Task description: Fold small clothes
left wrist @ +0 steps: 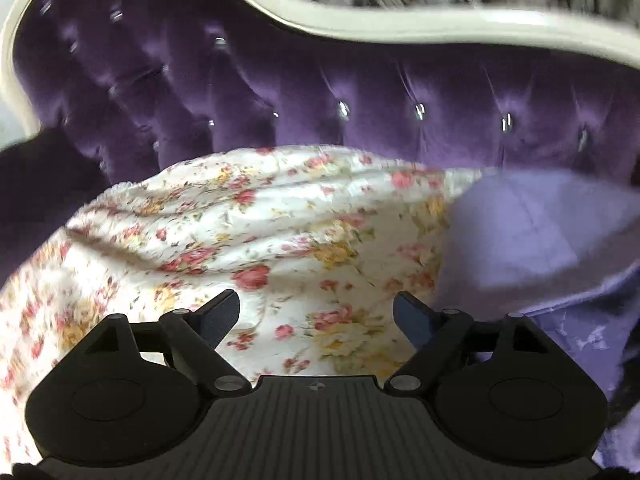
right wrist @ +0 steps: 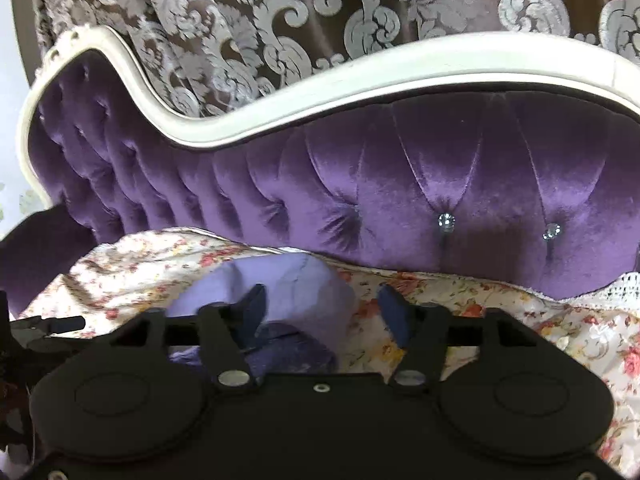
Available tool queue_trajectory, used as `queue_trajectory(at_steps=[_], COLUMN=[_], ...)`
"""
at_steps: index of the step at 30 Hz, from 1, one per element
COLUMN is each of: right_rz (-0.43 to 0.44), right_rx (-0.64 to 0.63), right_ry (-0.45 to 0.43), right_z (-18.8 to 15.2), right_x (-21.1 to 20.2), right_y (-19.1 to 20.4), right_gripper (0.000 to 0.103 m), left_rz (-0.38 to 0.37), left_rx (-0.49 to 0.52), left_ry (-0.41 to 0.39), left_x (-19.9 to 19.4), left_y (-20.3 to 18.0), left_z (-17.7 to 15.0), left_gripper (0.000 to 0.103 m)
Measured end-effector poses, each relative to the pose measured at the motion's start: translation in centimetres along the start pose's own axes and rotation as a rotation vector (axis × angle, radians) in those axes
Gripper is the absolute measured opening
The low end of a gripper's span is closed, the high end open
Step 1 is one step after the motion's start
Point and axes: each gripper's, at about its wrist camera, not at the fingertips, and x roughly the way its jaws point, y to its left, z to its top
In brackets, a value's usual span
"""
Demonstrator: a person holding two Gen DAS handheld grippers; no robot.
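Note:
A small lilac garment [left wrist: 540, 232] lies bunched on a floral cloth [left wrist: 240, 232] that covers the sofa seat. In the left wrist view it sits to the right of my left gripper [left wrist: 316, 312], which hangs open over the floral cloth with nothing between its fingers. In the right wrist view the lilac garment [right wrist: 296, 284] lies under and between the fingers of my right gripper [right wrist: 322, 300]. The jaws stand wide apart, the left finger [right wrist: 254, 304] is over the garment's fold, and the pads do not press on it. A darker purple part of the garment [right wrist: 288, 344] shows below.
The tufted purple velvet sofa back [right wrist: 400, 184] with its curved white frame [right wrist: 360, 72] rises close behind the seat. A patterned curtain [right wrist: 280, 8] hangs behind it. The floral cloth [right wrist: 520, 308] has a lace edge [right wrist: 612, 280] at the right.

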Motion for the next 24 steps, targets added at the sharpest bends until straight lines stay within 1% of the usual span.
queue_trajectory(at_steps=[2, 4, 5, 6, 7, 9, 10, 12, 13, 14, 17, 19, 21, 24], right_rz=[0.012, 0.029, 0.035, 0.038, 0.035, 0.023, 0.018, 0.019, 0.017, 0.012, -0.004, -0.015, -0.022, -0.027], right_rx=[0.0, 0.007, 0.01, 0.007, -0.004, -0.035, -0.045, -0.056, -0.061, -0.066, -0.082, -0.094, -0.095, -0.088], right_ry=[-0.002, 0.017, 0.025, 0.032, 0.039, 0.049, 0.057, 0.066, 0.068, 0.069, 0.086, 0.091, 0.094, 0.091], right_z=[-0.7, -1.3, -1.7, -2.1, -2.5, -3.0, -3.3, -3.5, -3.5, -3.6, -3.8, -4.1, -4.3, -4.4], right_x=[-0.6, -0.7, -0.8, -0.8, -0.8, -0.6, -0.5, -0.2, 0.0, 0.1, 0.8, 1.2, 1.6, 2.0], right_y=[-0.2, -0.4, -0.6, -0.6, -0.6, -0.5, -0.4, -0.2, -0.1, 0.0, 0.2, 0.4, 0.5, 0.8], right_gripper=[0.075, 0.075, 0.075, 0.075, 0.075, 0.075, 0.075, 0.075, 0.075, 0.075, 0.075, 0.075, 0.075, 0.075], left_rz=[-0.058, -0.144, -0.199, -0.235, -0.265, -0.283, -0.286, -0.258, -0.249, -0.246, -0.202, -0.173, -0.127, -0.069], left_rx=[-0.042, -0.07, -0.074, -0.06, -0.021, 0.083, 0.155, 0.261, 0.298, 0.314, 0.328, 0.325, 0.32, 0.31], left_ry=[-0.058, -0.117, -0.151, -0.174, -0.188, -0.189, -0.179, -0.147, -0.131, -0.12, -0.079, -0.078, -0.081, -0.07], left_x=[-1.5, -3.3, -4.3, -5.0, -5.6, -6.0, -6.0, -5.5, -5.1, -4.9, -3.6, -3.2, -2.5, -1.4], left_y=[1.5, 2.5, 2.9, 2.8, 2.5, 1.3, 0.3, -1.7, -2.4, -3.0, -4.4, -5.0, -5.9, -5.7], left_z=[-0.1, -0.2, -0.4, -0.5, -0.6, -0.8, -1.0, -1.3, -1.4, -1.6, -1.2, -0.9, -0.2, -0.2], left_gripper=[0.084, 0.085, 0.086, 0.086, 0.086, 0.087, 0.087, 0.087, 0.087, 0.087, 0.087, 0.087, 0.087, 0.086])
